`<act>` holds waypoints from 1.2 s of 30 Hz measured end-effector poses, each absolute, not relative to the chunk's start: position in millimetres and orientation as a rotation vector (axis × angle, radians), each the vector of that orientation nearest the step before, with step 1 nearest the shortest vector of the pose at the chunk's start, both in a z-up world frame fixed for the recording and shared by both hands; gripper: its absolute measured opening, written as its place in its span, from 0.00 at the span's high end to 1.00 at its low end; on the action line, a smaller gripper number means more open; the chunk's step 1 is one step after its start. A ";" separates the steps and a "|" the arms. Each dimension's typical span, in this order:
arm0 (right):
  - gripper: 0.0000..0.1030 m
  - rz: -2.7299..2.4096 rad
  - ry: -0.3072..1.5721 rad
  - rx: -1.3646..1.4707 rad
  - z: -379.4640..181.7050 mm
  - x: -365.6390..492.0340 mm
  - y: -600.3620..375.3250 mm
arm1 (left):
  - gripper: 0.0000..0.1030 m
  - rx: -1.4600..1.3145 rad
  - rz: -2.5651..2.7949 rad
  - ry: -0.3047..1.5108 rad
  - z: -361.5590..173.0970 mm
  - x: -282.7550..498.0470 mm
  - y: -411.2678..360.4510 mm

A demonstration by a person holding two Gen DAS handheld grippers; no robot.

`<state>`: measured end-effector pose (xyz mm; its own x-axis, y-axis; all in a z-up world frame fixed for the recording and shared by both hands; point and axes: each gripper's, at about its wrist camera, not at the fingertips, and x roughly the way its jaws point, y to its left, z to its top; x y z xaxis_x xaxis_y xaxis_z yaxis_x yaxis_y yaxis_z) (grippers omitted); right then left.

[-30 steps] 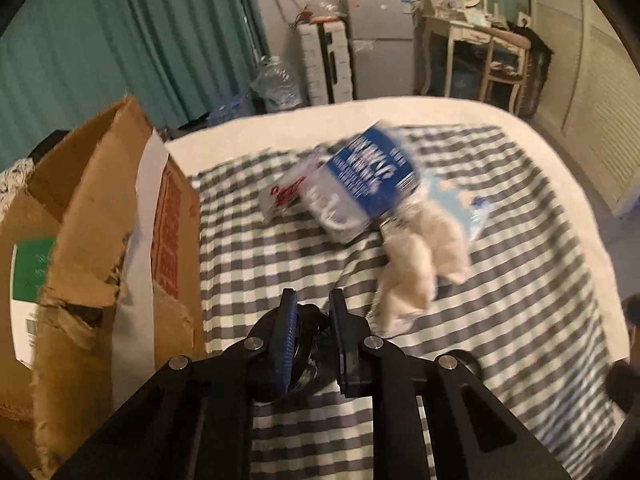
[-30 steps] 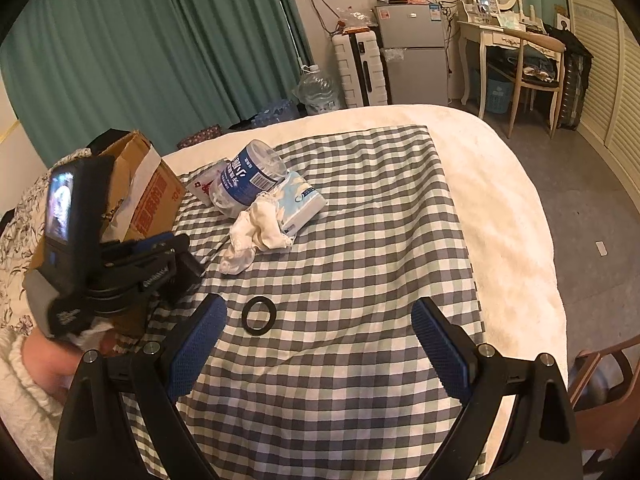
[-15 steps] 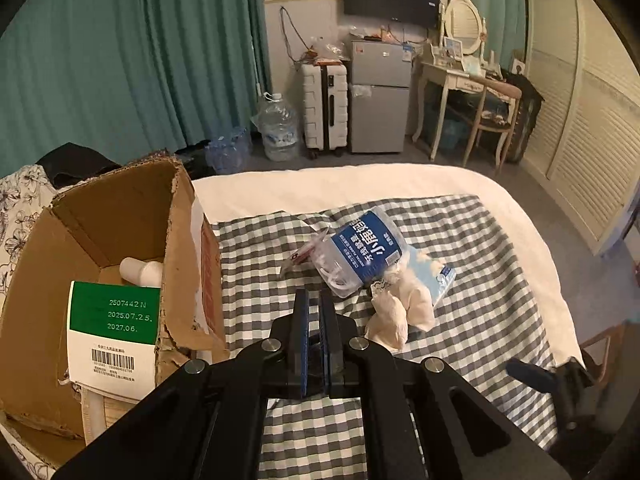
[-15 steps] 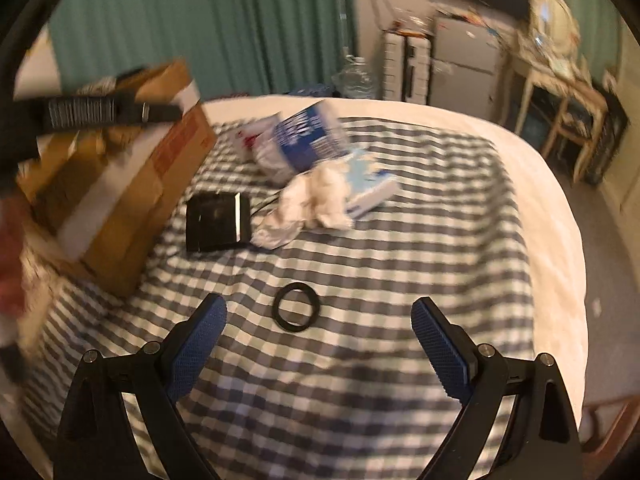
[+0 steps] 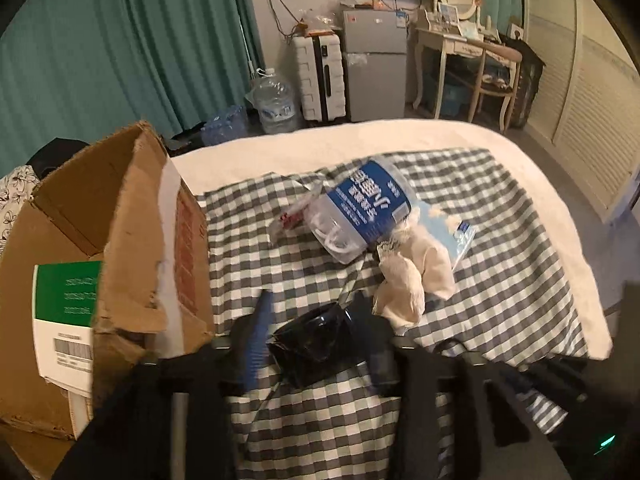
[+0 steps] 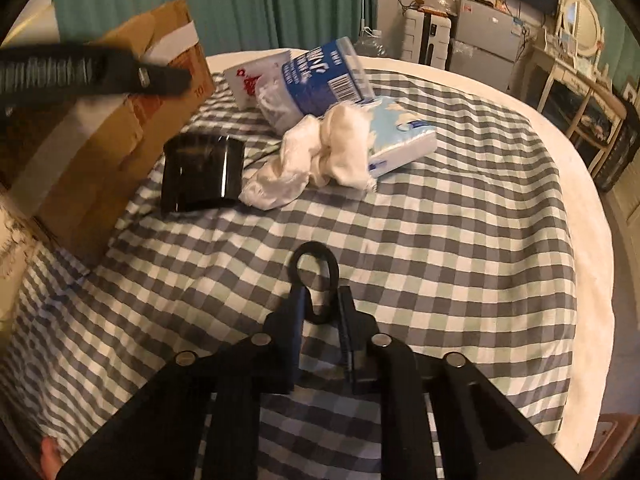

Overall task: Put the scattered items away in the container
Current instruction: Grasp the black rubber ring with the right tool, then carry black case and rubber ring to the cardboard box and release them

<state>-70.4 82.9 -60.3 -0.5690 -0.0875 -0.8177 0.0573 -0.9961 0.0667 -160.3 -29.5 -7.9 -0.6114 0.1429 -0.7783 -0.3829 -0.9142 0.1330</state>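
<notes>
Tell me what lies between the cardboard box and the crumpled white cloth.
A glossy black object lies there on the checked blanket, between the cardboard box and the white cloth. The right wrist view shows it best.

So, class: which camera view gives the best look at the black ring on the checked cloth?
The right wrist view: the black ring sits centred, squeezed oval between the right gripper pads, which have just closed on it. In the left wrist view I cannot find the ring; the left gripper and blur fill the foreground.
</notes>
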 end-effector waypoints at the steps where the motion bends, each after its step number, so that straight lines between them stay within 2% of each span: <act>1: 0.87 -2.715 -0.077 1.410 -58.2 -70.0 86.9 | 0.41 -1.190 2.539 0.429 -11.0 -159.6 -27.9; 2: 0.87 -2.721 -0.097 1.405 -56.1 -69.5 90.6 | 0.39 -1.187 2.523 0.445 -14.7 -158.6 -25.5; 4: 0.87 -2.737 -0.140 1.396 -51.7 -68.9 101.5 | 0.22 -1.187 2.482 0.494 -24.8 -156.1 -19.9; 6: 0.87 -2.748 -0.199 1.391 -48.4 -68.9 112.6 | 0.18 -1.181 2.457 0.555 -36.6 -153.6 -15.7; 12: 0.87 -2.741 -0.304 1.385 -45.1 -71.1 123.8 | 0.17 -1.184 2.443 0.751 -72.1 -162.8 -11.4; 18: 0.87 -2.720 -0.323 1.378 -46.1 -74.2 119.9 | 0.17 -1.183 2.401 0.733 -81.4 -164.8 -13.9; 20: 0.87 -2.714 -0.347 1.377 -46.9 -73.8 121.2 | 0.22 -1.215 2.366 0.690 -79.1 -167.1 -17.5; 26: 0.87 -2.720 -0.393 1.370 -43.0 -70.6 128.8 | 0.22 -1.317 2.307 0.621 -68.6 -170.3 -22.5; 36: 0.87 -2.782 -0.412 1.291 -9.6 -51.9 135.7 | 0.22 -1.186 2.384 0.498 -3.2 -138.5 -30.7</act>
